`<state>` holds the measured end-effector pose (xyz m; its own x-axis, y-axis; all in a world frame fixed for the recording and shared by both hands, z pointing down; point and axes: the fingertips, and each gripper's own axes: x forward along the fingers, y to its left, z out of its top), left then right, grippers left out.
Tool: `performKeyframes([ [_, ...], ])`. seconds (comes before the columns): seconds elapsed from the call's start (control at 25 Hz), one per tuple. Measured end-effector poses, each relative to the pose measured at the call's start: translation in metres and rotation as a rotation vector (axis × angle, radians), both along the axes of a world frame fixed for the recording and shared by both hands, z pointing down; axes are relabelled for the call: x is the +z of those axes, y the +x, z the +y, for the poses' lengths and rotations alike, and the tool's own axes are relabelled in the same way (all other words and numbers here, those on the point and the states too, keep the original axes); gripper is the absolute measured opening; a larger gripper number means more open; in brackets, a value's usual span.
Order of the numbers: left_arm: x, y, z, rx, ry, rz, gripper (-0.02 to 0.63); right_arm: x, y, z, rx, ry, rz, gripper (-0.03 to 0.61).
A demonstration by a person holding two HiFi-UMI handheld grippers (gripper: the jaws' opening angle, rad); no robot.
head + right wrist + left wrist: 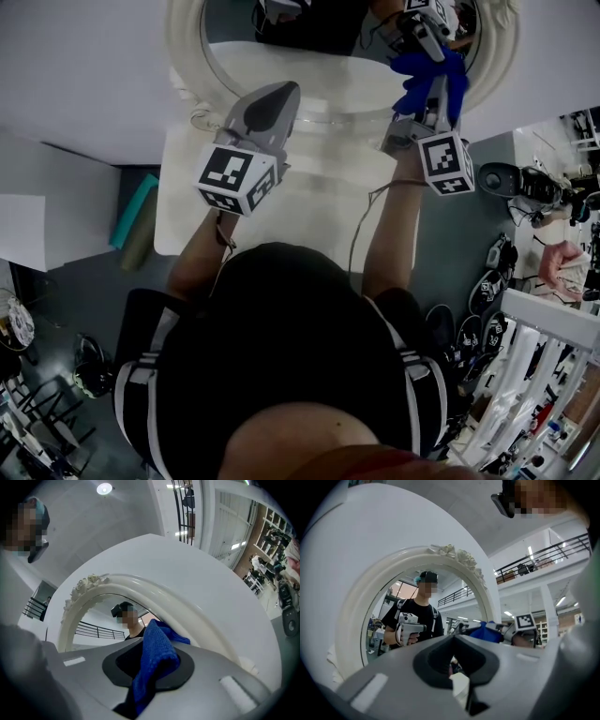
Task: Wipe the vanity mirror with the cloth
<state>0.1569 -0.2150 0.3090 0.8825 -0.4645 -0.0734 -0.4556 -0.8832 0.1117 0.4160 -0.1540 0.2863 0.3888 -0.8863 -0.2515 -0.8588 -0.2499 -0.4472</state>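
**Firmly on the cloth, up at the mirror**

Right now the fingers of my right gripper (151,665) are clamped on a blue woven cloth (157,656). It stands up out of them in a folded wad and also hangs down below them. In my head view that cloth sits at the lower right of the white oval vanity mirror with a carved frame (187,66). It looks to be up against the glass, because it meets its own blue reflection there.

The fingers of my left gripper (454,660) are together, with nothing held between them. From above they taper to one closed point at the mirror's lower edge, left of the middle. I cannot tell whether that point touches the frame. The two grippers are well apart, one on each side of the mirror's lower half.

Through the left gripper view the frame rises in a broad white arch with a flower carving at its top. The glass reflects a person in a black shirt holding a gripper, and the blue cloth shows off to the right.

The mirror stands at the far end of a white surface (319,211), and both my forearms reach over that surface. A teal roll (134,211) lies on the grey floor (94,281) beside the surface's left edge. Cluttered white shelves (544,356) stand off to my right.
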Motion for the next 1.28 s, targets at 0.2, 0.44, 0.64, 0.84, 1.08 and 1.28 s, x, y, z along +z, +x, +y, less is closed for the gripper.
performKeyframes([
  [0.2,-0.008,-0.001,0.001,-0.001,0.014,0.002,0.008,-0.025,-0.002,-0.003,-0.012,0.013,0.035,0.044],
  [0.44,-0.011,-0.014,-0.005,-0.013,0.006,0.009,0.009,-0.052,-0.015,-0.011,-0.026,0.039,0.057,0.044],
  [0.64,-0.016,-0.015,-0.007,-0.021,0.011,0.010,0.009,-0.067,-0.015,-0.012,-0.035,0.045,0.077,0.044],
  [0.84,-0.012,-0.021,-0.003,-0.013,-0.002,0.012,0.009,-0.086,-0.027,-0.018,-0.043,0.070,0.098,0.044],
  [1.08,-0.010,-0.034,0.001,-0.013,-0.008,0.015,0.009,-0.113,-0.048,-0.025,-0.065,0.093,0.144,0.044],
  [1.28,-0.010,-0.040,-0.001,-0.023,-0.010,0.017,0.009,-0.132,-0.064,-0.034,-0.078,0.095,0.208,0.044],
])
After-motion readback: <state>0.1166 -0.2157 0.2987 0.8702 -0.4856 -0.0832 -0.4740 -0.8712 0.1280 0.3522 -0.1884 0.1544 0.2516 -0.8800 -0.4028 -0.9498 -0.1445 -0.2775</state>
